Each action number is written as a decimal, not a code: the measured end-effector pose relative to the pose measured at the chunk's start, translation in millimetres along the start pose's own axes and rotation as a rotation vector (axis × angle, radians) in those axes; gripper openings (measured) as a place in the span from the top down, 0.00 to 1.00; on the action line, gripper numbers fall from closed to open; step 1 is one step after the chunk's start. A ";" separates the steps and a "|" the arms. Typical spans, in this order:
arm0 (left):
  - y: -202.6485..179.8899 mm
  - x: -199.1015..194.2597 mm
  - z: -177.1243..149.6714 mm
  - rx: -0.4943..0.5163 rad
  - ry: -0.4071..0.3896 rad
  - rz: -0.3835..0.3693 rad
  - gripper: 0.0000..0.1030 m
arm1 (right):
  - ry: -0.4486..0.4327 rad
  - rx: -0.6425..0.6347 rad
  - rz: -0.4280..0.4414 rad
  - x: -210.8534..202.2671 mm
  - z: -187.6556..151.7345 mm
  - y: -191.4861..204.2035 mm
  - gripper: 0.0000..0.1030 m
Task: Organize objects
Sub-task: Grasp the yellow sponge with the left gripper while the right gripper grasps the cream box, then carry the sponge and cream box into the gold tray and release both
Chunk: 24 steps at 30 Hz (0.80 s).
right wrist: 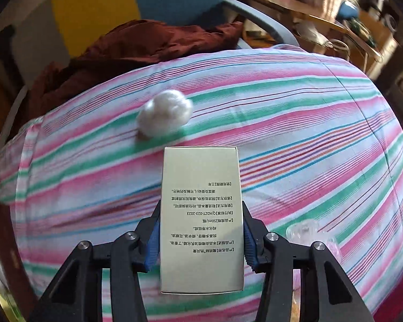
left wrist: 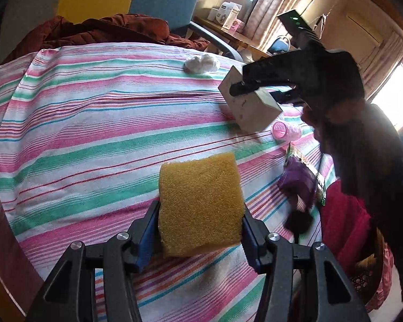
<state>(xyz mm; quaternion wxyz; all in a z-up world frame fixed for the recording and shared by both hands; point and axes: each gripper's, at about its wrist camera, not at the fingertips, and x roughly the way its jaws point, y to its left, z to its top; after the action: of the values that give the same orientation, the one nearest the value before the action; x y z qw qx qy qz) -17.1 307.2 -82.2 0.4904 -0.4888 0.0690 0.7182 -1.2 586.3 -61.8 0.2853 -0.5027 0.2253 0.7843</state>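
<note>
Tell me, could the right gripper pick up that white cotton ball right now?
Probably not yet: the right gripper is already shut on the box, so its jaws are full. The cotton ball itself lies uncovered just beyond.

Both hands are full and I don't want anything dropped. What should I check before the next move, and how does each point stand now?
1. Left gripper clamped on the yellow sponge: ok, both pads press its sides.
2. Right gripper clamped on the silver box: ok, pads on both long sides.
3. Box clear of the striped cloth: ok, the left wrist view shows it tilted and lifted.
4. Sponge lifted off the cloth: cannot tell.
5. White cotton ball out of the way: ok, it lies beyond the box, apart from it.
6. Pink hair roller clear of the box: ok, beside it, not touching.
</note>
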 end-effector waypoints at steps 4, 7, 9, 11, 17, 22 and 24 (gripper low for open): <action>-1.6 -8.8 -2.4 -0.004 -0.002 0.026 0.46 | -0.028 -0.072 0.034 -17.4 -20.5 8.6 0.51; -4.9 -20.5 -5.1 0.004 -0.020 0.040 0.46 | -0.054 -0.094 0.061 -27.4 -29.5 14.6 0.51; -7.8 -30.9 -6.2 0.009 -0.034 0.049 0.46 | -0.075 -0.111 0.083 -36.9 -35.7 18.3 0.51; -11.0 -46.6 -9.0 0.016 -0.060 0.060 0.46 | -0.093 -0.133 0.102 -43.8 -41.3 26.3 0.51; 2.7 -96.3 -15.3 -0.031 -0.138 0.111 0.46 | -0.136 -0.184 0.193 -69.8 -58.2 55.0 0.51; 35.1 -137.3 -26.6 -0.115 -0.197 0.183 0.46 | -0.162 -0.258 0.287 -89.6 -69.9 97.9 0.51; 50.9 -154.1 -33.0 -0.155 -0.220 0.216 0.46 | -0.166 -0.294 0.330 -95.4 -76.0 120.9 0.51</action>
<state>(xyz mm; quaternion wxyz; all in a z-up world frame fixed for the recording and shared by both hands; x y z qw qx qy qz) -29.1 164.0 0.1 0.3759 -0.4334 0.0116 0.8190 -0.9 427.6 3.9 0.0946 -0.4290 0.1638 0.8833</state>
